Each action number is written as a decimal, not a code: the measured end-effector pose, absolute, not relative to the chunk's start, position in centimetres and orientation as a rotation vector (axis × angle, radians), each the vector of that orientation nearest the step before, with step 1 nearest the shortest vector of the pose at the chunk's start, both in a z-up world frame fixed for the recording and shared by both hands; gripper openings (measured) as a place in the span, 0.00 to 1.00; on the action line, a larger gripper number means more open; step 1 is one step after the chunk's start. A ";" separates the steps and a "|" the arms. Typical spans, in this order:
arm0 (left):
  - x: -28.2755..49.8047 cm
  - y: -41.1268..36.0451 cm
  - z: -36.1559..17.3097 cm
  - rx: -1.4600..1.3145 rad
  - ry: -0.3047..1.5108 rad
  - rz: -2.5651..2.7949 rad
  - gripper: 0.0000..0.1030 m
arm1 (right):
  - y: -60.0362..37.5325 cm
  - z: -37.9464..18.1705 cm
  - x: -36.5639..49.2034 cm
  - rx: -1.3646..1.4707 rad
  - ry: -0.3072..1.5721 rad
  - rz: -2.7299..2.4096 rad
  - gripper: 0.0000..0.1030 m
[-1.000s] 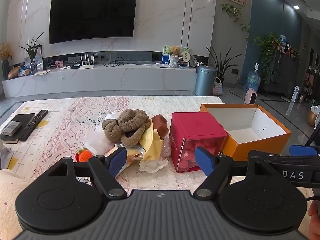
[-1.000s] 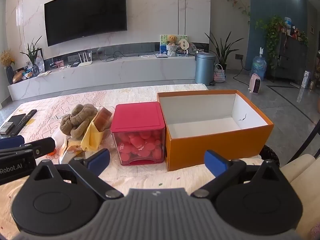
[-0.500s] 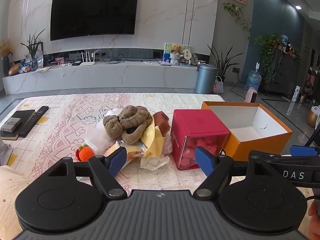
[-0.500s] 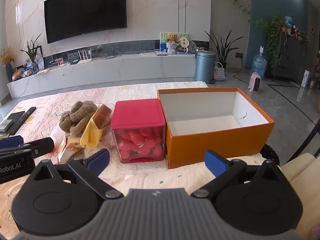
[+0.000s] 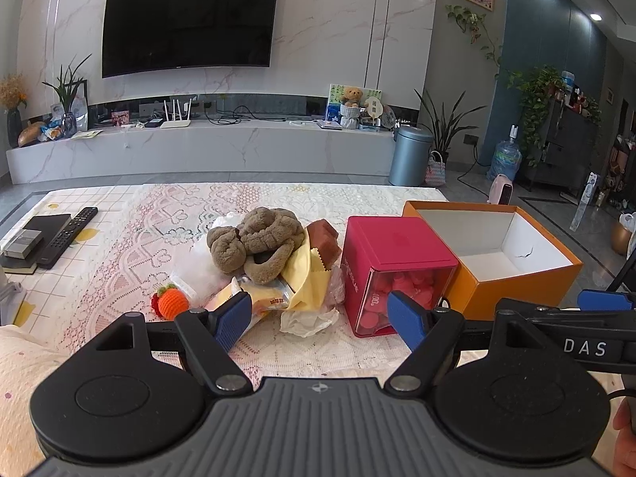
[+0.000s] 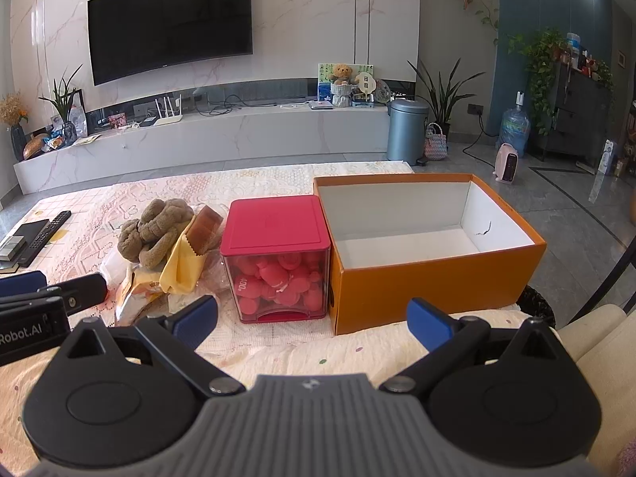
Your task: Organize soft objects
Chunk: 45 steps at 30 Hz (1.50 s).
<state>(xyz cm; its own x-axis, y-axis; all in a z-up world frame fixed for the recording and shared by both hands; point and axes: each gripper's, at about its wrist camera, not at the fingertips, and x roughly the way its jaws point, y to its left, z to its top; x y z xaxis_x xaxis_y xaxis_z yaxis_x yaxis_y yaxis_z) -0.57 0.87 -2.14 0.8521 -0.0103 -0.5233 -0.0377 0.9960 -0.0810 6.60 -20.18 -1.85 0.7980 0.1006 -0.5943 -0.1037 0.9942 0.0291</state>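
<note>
A pile of soft things lies on the lace-covered table: a brown plush toy (image 5: 254, 242) (image 6: 153, 230), a yellow cloth (image 5: 308, 274) (image 6: 181, 262), a brown sponge block (image 5: 324, 238) (image 6: 204, 228), a small orange crochet fruit (image 5: 171, 304), snack packets and crumpled white tissue (image 5: 308, 318). An open, empty orange box (image 5: 512, 278) (image 6: 429, 278) stands to the right. My left gripper (image 5: 320, 318) is open and empty, just short of the pile. My right gripper (image 6: 314, 320) is open and empty, before the red container and the orange box.
A red-lidded clear container (image 5: 391, 266) (image 6: 276, 258) of pink balls stands between the pile and the orange box. A remote (image 5: 67, 234) and flat black devices lie at the table's left edge. Each gripper shows at the edge of the other's view.
Both grippers have drawn back and risen slightly, so the pile and boxes sit a little farther off. Nothing on the table has moved.
</note>
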 end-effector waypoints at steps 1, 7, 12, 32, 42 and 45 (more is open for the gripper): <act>-0.4 0.9 -1.9 -0.091 0.553 0.014 0.88 | -20.2 -1.8 6.6 -0.005 0.638 0.110 0.97; 0.1 1.4 -2.9 -0.092 0.556 0.018 0.88 | -20.2 -1.8 6.6 -0.003 0.639 0.109 0.97; 0.1 1.2 -2.5 -0.093 0.557 0.017 0.88 | -20.1 -1.9 6.6 -0.004 0.639 0.108 0.97; -0.1 0.9 -3.1 -0.091 0.560 0.018 0.88 | -20.1 -2.0 6.6 -0.001 0.644 0.105 0.97; -0.1 1.0 -3.0 -0.094 0.562 0.017 0.88 | -20.1 -2.0 6.6 -0.001 0.644 0.106 0.97; -0.1 1.0 -3.0 -0.094 0.563 0.018 0.88 | -20.1 -2.0 6.6 -0.001 0.644 0.106 0.97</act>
<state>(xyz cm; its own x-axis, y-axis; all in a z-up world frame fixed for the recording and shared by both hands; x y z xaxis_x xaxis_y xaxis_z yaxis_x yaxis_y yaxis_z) -0.06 1.00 -2.96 0.8458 -0.0092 -0.5335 -0.0425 0.9955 -0.0846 6.63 -20.14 -2.01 0.7943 0.0988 -0.5995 -0.0994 0.9945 0.0322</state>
